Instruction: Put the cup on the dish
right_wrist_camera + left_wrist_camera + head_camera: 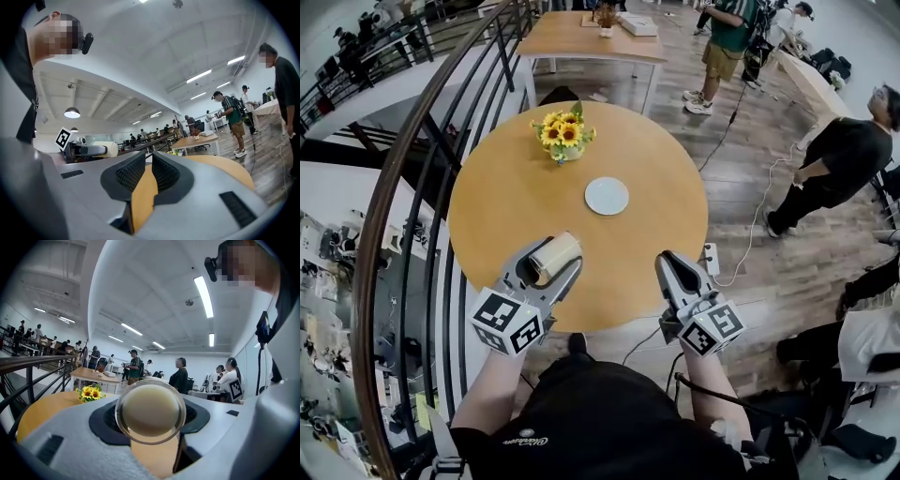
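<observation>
Gripping cup (557, 256) sideways, left tongs (551, 255), axis pointing toward dish (607, 196), right tongs (671, 261) closed.

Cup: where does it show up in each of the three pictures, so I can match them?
Head view: cup lower left of centre, clamped in the left hand-held gripper.
Left gripper view: cup dead centre, round end facing the camera.
Right gripper view: cup small, left of centre.
Shared landmark: round wooden table.
</observation>
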